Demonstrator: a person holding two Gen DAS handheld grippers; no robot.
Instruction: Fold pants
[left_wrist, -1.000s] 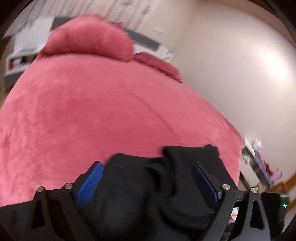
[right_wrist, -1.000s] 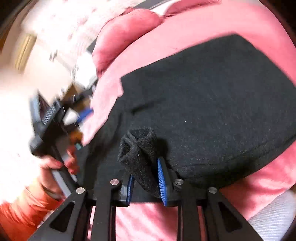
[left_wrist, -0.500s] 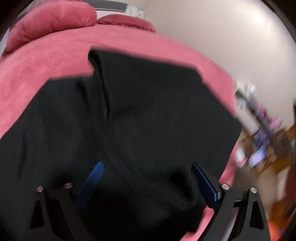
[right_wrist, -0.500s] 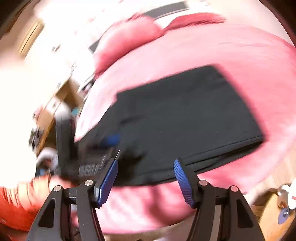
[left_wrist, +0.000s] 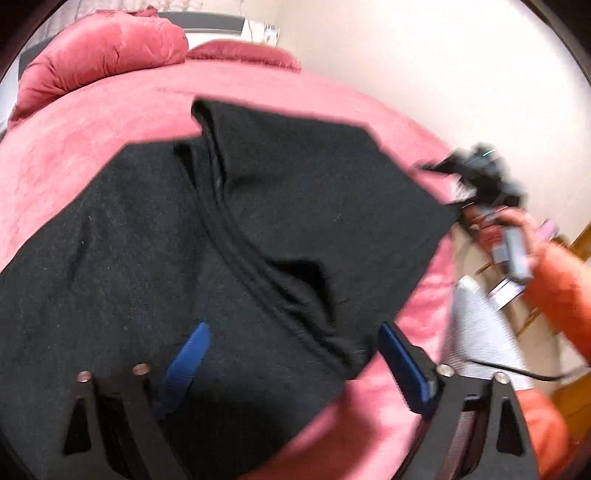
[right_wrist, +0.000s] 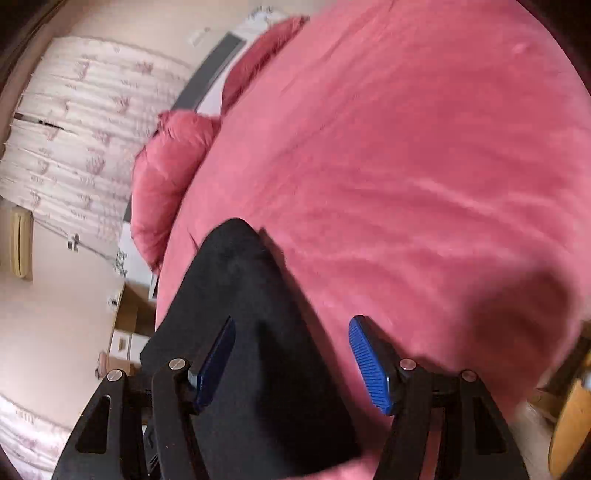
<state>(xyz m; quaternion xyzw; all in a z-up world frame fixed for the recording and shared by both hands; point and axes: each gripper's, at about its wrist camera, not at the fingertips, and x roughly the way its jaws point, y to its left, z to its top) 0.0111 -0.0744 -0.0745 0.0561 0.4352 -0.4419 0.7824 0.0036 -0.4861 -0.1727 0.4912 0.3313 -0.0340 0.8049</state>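
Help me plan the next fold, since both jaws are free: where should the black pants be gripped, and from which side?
Grip the black pants at the near corner by the bed's edge, where layered seams bunch into a raised ridge. Come in from that near edge with the left gripper, jaws straddling the ridge; its jaws are closing, not yet pressing cloth. Elsewhere the fabric lies flat on the pink bedspread, offering little to pinch.

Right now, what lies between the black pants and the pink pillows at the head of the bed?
Only bare pink bedcover lies between the black pants and the pillows; nothing else rests there. The left wrist view shows this best.
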